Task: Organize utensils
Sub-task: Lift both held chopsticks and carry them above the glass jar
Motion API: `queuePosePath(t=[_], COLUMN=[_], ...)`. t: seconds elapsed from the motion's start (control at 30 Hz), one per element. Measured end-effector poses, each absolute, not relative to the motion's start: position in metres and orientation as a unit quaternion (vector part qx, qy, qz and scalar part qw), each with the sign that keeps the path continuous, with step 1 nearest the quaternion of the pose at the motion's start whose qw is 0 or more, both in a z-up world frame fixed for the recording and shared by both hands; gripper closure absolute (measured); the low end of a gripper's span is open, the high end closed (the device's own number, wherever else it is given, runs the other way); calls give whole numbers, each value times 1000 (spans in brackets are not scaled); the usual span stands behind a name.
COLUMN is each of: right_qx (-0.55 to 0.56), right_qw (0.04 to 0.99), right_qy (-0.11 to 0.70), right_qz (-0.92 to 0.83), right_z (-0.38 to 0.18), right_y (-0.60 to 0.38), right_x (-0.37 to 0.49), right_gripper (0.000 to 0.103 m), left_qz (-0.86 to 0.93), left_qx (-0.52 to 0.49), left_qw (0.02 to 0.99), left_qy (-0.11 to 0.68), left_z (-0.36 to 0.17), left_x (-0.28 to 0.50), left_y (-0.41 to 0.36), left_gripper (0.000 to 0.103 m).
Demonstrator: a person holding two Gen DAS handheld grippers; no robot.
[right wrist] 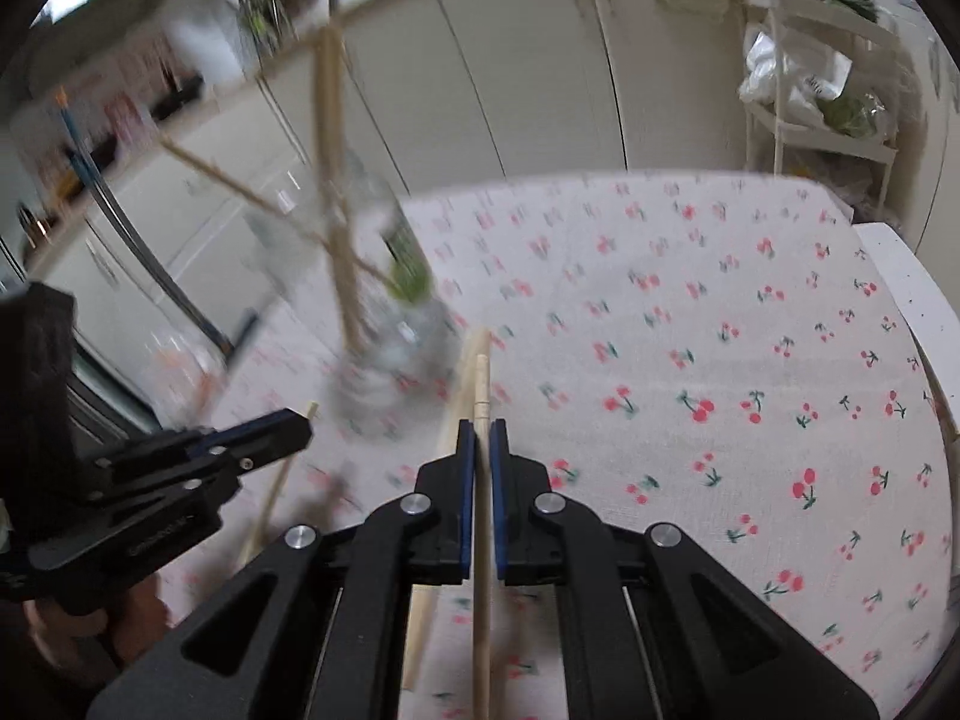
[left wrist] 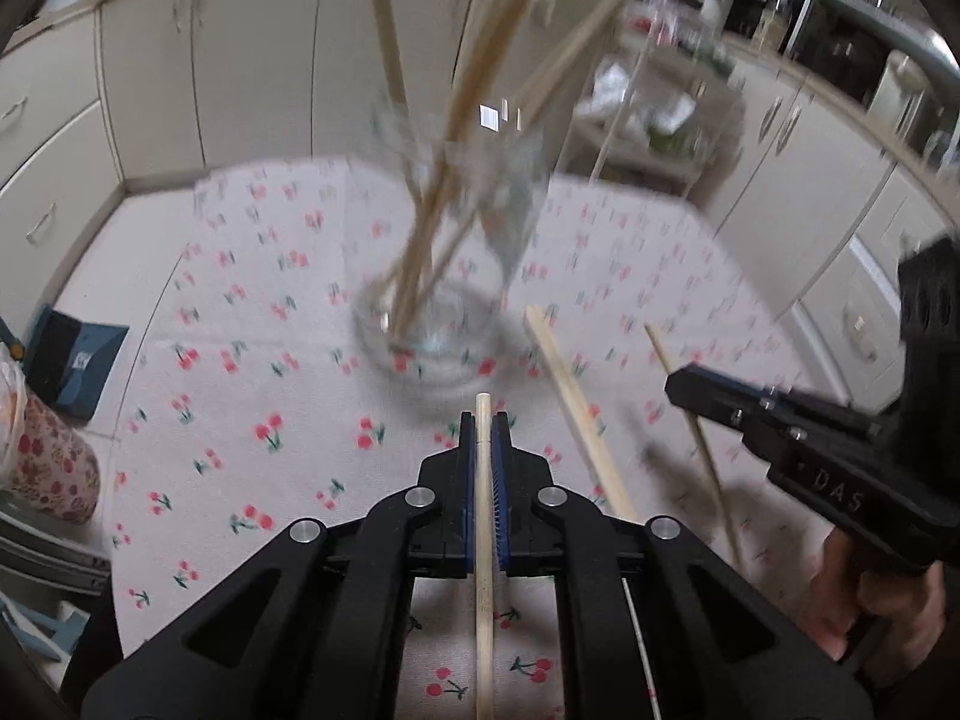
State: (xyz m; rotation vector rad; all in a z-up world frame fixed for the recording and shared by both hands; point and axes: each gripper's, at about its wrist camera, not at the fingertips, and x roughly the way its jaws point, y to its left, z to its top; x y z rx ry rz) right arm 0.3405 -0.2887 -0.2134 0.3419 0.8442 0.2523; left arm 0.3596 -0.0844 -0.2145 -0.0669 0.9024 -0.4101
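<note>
A clear glass cup [left wrist: 456, 264] stands on the cherry-print tablecloth [left wrist: 252, 360] and holds several wooden chopsticks [left wrist: 474, 102]. My left gripper [left wrist: 483, 420] is shut on a wooden chopstick [left wrist: 483, 570], just in front of the cup. In the left wrist view, my right gripper [left wrist: 678, 387] comes in from the right, with two loose chopsticks [left wrist: 576, 408] on the cloth near it. My right gripper [right wrist: 482, 429] is shut on a wooden chopstick [right wrist: 480, 540]. The glass [right wrist: 384, 324] stands ahead to its left. My left gripper [right wrist: 300, 420] shows at the left.
A floral cup [left wrist: 48, 462] and a dark blue box [left wrist: 72, 360] sit at the table's left edge. Cream cabinets [left wrist: 240, 72] run behind the table. A white rack with bags [right wrist: 822, 108] stands at the back right. Another chopstick [right wrist: 444, 480] lies under my right gripper.
</note>
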Motion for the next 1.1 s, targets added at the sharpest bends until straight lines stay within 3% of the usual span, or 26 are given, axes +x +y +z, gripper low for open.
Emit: queuePosePath(t=[0.5,1.1], right_qx=[218,248], right_qw=[964,965], right_qy=[122,19], right_qz=[95,84], right_z=[-91,-45], right_y=[-289,-290], right_x=[319,359], right_gripper=[97,97], left_qz=[-181,-169], left_qx=[-106,-160], left_qw=[954,965], left_qy=[213,118], left_z=[-93,-35], left_x=[335,374], left_y=[-55,-55], left_gripper=[98,98])
